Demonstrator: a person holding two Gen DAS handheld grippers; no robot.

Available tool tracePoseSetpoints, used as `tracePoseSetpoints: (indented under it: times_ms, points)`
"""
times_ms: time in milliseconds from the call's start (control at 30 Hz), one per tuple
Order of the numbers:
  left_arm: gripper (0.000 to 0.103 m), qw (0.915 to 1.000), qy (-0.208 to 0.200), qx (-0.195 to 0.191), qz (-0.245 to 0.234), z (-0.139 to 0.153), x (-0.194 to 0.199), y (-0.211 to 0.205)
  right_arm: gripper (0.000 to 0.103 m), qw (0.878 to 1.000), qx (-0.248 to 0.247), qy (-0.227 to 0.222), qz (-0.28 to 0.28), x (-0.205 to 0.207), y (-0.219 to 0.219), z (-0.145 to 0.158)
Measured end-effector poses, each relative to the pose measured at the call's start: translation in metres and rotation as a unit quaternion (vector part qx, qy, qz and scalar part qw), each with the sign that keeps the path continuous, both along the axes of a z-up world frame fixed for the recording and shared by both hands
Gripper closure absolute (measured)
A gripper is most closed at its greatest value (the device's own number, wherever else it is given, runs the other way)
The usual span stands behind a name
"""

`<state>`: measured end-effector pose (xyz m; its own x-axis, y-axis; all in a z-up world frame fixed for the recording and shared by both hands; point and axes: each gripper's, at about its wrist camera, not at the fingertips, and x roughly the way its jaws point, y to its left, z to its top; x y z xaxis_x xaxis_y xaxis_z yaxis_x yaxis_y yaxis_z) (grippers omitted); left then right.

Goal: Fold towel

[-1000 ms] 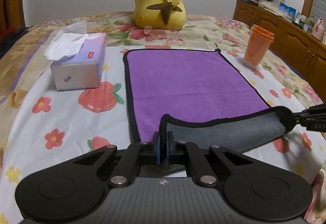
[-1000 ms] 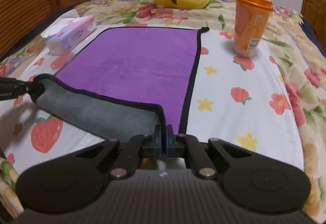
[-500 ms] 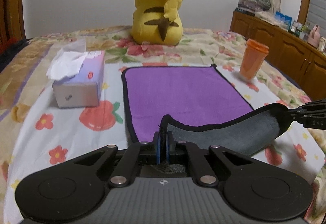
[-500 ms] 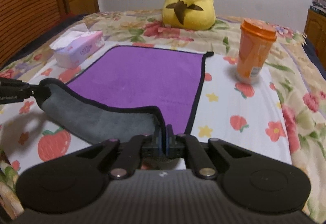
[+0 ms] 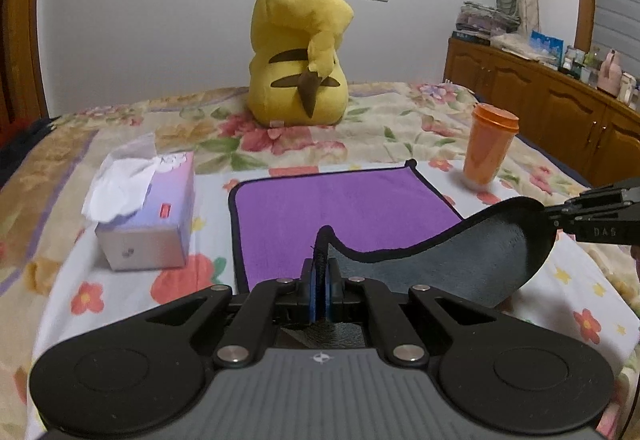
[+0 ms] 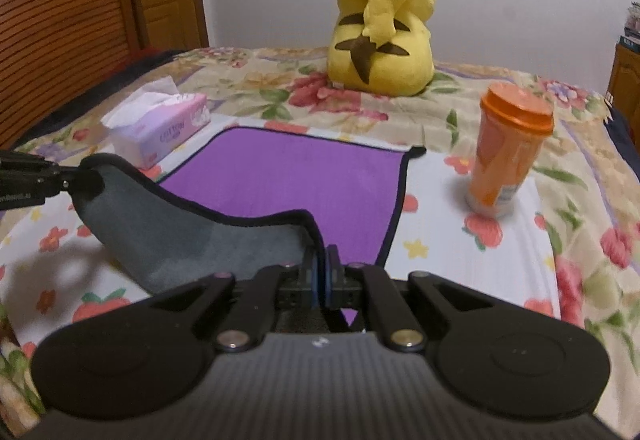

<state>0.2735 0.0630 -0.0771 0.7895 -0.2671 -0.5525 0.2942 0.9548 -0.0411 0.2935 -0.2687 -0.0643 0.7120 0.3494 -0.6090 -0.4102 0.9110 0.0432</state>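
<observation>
Left wrist view: the left gripper [image 5: 319,280] is clamping, jaws closed, on the near-left corner of the purple microfibre towel with black piping and grey underside [image 5: 344,203]. The corner is pinched upright w/ the grey face turned toward the camera, prob. so the near edge can be carried over the far half for a fold. The rest of the towel is lying flat on the floral bedsheet [image 5: 120,280] just ahead of the tongs. To the right, the right gripper [image 5: 560,215] is holding the other near corner, level w/ this one, so the lifted edge is sagging between them. The tongs are pointing fwd, roughly level, low over the bed. A lilac tissue box [image 5: 148,215] is sitting ahead-left, a lidded orange plastic cup [image 5: 488,147] ahead-right, and a yellow plush toy [image 5: 300,51] far ahead.

Right wrist view: the right gripper [image 6: 320,276] is gripping the near-right towel [image 6: 288,175] corner, jaws closed on the piping. The left gripper [image 6: 76,175] is showing at far left, pinching its corner. These tongs are also roughly level. The orange cup [image 6: 508,155] is standing ahead-right, clear of the towel.
</observation>
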Motion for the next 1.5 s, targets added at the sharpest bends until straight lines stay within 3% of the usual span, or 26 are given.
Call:
tracePoseSetpoints:
  times_ms: [467,900,1500]
  points:
    - [0.096,0.9995,-0.028,-0.004,0.011,0.021,0.033,0.001,0.099,0.999,-0.023,-0.032,0.018,0.033,0.011,0.021]
    - [0.096,0.9992,-0.036,-0.002,0.02,0.03,0.08,0.008,0.099,0.998,-0.045,-0.054,0.003,0.079,0.012,0.033]
    - [0.096,0.998,-0.049,-0.001,0.04,0.019,0.142,0.009,0.1,0.994,-0.074,-0.074,-0.027,0.132,0.025,0.008]
